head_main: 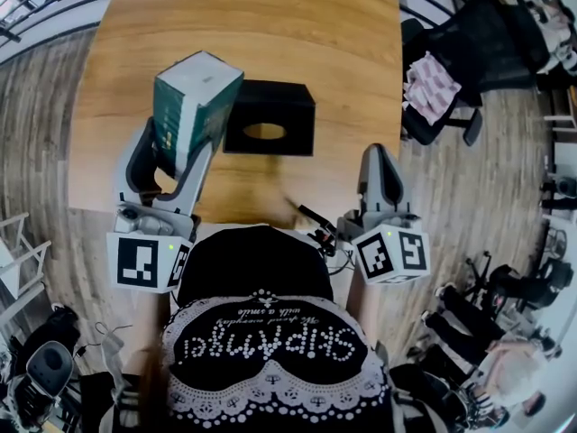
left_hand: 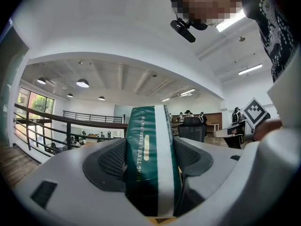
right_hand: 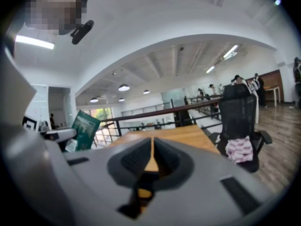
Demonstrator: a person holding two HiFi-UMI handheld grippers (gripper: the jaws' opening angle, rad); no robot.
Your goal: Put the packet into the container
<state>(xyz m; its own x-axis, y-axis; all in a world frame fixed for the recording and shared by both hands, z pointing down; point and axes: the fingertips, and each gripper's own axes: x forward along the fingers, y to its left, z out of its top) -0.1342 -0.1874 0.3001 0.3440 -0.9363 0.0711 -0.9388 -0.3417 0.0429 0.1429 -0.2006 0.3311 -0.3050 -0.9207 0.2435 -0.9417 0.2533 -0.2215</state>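
**Green-and-white packet (head_main: 194, 106) clamped in our left gripper (head_main: 178, 152), outside the container (head_main: 270, 115)**

Wood takes up most of what we see: the table (head_main: 270, 25) spreads out ahead of and below both grippers, its near edge close to us. Off the table's right edge, ahead and to the right of our right gripper (head_main: 380, 156), stands a black chair (head_main: 469, 43).

The container is a black box with an oval opening in its top. It sits on the table just ahead of the left gripper and a little to its right, and ahead and to the left of the right gripper, between the two.

The packet is next in size. Our left gripper holds it by its lower end, the two dark pads pressed against its broad sides, and the rest juts out beyond the jaw tips. In the head view it overlaps the container's left edge; we cannot tell whether it touches the box.

Our right gripper holds nothing. Its jaws are drawn together, with only a thin sliver of table showing between the pads, and it hangs near the table's edge.

Smallest is a pink-and-white cloth (head_main: 430, 87) draped over the chair seat.
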